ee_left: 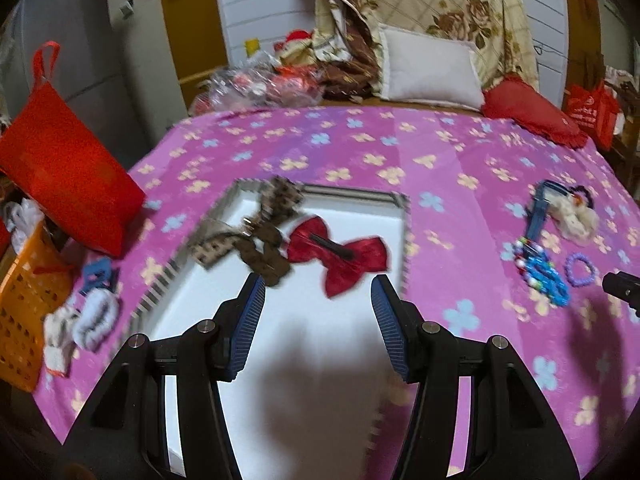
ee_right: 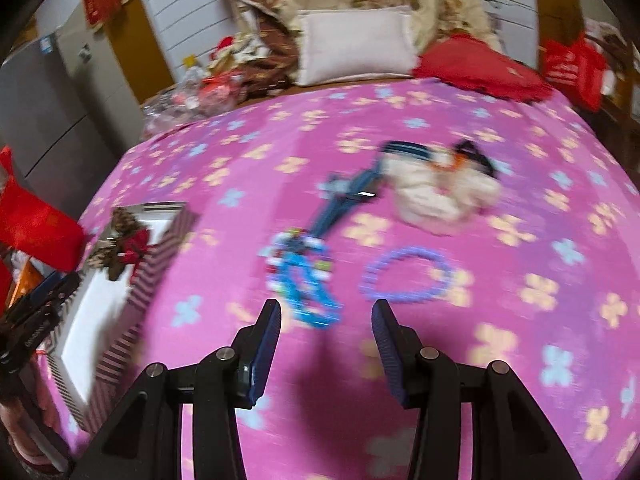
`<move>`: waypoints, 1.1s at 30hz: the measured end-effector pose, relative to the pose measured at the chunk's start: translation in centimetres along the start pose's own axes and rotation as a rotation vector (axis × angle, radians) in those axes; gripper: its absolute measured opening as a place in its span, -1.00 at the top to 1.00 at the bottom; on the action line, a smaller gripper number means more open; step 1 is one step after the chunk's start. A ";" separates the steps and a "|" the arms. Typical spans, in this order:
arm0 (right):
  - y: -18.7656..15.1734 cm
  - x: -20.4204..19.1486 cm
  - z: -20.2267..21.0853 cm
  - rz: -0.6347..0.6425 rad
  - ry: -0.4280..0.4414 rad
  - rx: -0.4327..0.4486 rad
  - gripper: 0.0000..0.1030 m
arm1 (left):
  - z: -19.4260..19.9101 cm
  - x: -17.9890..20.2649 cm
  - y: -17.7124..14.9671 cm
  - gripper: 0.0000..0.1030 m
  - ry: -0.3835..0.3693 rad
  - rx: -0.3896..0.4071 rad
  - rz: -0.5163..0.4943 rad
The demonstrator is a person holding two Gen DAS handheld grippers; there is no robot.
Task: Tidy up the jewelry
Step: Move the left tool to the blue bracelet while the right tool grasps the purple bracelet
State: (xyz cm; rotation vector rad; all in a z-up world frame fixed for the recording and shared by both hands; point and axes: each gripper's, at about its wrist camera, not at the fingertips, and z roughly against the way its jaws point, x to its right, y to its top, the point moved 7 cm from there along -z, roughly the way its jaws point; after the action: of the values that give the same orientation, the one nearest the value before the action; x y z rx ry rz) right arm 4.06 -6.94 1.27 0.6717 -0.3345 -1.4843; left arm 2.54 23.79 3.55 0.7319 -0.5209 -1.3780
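**Two empty grippers over a bed of trinkets**

Both the left gripper (ee_left: 318, 288) and right gripper (ee_right: 326, 314) have jaws spread, holding nothing. The red bow (ee_left: 340, 258) lies in the white box (ee_left: 407, 216); the purple bracelet (ee_right: 406, 276) and blue beads (ee_right: 310, 284) lie on the blanket (ee_right: 520, 240). The tangled beads could snag. There is open room rightward.

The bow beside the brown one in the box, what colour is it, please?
Red bow, clearest in the left wrist view.

Red bag (ee_left: 68, 176) stood left of bed, above orange basket (ee_left: 28, 316). White pillow (ee_left: 430, 68) and red cushion (ee_left: 532, 114) lay at far edge; grey fridge (ee_left: 72, 44) behind.
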 end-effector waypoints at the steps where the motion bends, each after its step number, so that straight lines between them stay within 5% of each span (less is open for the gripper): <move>1: -0.1 0.8 0.1 -0.006 -0.008 0.000 0.12 | 0.0 0.7 -0.2 -0.07 -0.020 -0.015 0.001; 12: -0.6 9.6 -1.0 -0.143 -0.003 -0.019 0.12 | -1.9 12.7 2.0 -0.07 -0.270 -0.148 -0.086; 25: 1.3 7.9 -5.6 -0.118 0.100 -0.043 0.12 | -9.7 24.0 5.8 -0.07 -0.411 -0.270 -0.156; 33: 2.0 6.7 -6.6 0.008 0.005 -0.013 0.12 | -13.0 27.0 5.2 -0.07 -0.400 -0.325 -0.246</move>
State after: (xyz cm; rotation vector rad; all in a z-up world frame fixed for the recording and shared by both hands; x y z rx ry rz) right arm 10.16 -12.24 -3.98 0.6622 -0.3234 -1.4756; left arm 19.16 -0.58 -3.83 0.2588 -0.5109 -1.8034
